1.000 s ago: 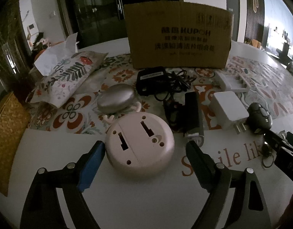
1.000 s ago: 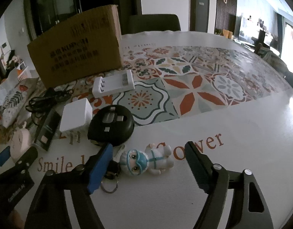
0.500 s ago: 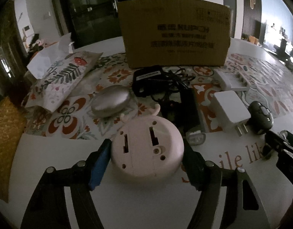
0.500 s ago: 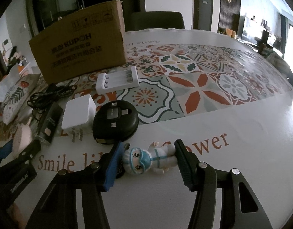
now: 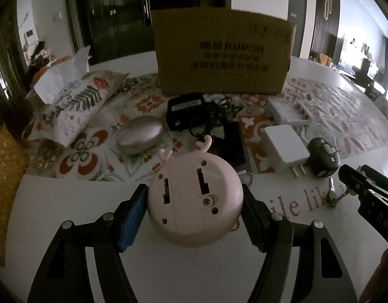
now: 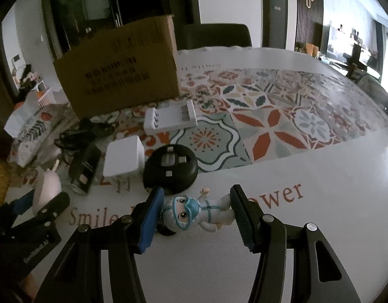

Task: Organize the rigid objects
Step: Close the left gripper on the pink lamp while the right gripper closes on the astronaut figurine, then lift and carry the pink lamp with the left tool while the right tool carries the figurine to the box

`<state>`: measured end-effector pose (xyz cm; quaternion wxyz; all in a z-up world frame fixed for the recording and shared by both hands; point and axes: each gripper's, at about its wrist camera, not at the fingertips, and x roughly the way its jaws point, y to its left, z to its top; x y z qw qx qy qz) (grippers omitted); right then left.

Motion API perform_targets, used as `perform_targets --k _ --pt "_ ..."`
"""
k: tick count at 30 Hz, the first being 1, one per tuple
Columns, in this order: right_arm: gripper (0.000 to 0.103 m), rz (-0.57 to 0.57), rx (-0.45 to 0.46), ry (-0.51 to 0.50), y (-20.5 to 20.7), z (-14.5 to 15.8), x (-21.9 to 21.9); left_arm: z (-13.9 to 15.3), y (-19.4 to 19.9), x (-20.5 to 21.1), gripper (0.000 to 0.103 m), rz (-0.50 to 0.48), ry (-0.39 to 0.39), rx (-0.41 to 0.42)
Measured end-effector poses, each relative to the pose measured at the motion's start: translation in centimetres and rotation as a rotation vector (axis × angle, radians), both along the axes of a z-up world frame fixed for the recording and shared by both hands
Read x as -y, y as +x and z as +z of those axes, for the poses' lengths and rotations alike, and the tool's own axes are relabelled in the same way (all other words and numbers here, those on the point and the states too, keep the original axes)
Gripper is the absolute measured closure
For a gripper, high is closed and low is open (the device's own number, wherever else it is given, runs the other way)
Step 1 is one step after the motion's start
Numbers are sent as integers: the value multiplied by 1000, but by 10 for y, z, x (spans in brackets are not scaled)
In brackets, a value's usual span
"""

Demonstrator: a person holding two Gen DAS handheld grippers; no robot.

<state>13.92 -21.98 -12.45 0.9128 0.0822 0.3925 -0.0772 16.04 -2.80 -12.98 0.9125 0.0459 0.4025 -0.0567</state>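
My left gripper [image 5: 194, 214] is shut on a round pink gadget with small antlers [image 5: 194, 197], its back side facing me and tipped up off the white table. My right gripper [image 6: 196, 217] is shut on a little white figurine with a blue mask [image 6: 194, 213], gripped head to feet and lying sideways just above the table. A key ring hangs dark beneath the figurine. The brown cardboard box [image 5: 221, 53] stands at the back of the patterned mat. In the right wrist view the left gripper [image 6: 29, 214] and the pink gadget [image 6: 46, 192] show at the far left.
On the mat lie a silver oval case [image 5: 140, 137], a black adapter with tangled cable [image 5: 191, 111], a black bar [image 5: 231, 146], a white plug [image 5: 284, 147], a white battery charger [image 6: 171, 120], a round black charger [image 6: 172, 170] and a floral tissue pouch [image 5: 77, 106].
Both grippers closed from open: the left onto the pink gadget, the right onto the figurine. Both objects have since lifted and tilted a little off the table.
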Motion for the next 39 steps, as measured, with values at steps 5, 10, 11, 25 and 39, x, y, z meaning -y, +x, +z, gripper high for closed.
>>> perform_targets --k 5,10,11,25,39 --pt "48 8 40 0 -6 14 -1 16 -7 -1 33 1 -10 33" --pt "48 25 90 -1 -12 30 -6 33 -12 -4 33 1 -20 67" --pt "48 31 99 -2 -12 34 -7 36 -13 -5 33 1 -23 72" --pt "48 111 218 -6 -5 81 -26 83 -7 -19 33 25 -43 165" --pt "48 177 288 9 30 122 -37 123 24 -25 33 46 -59 234"
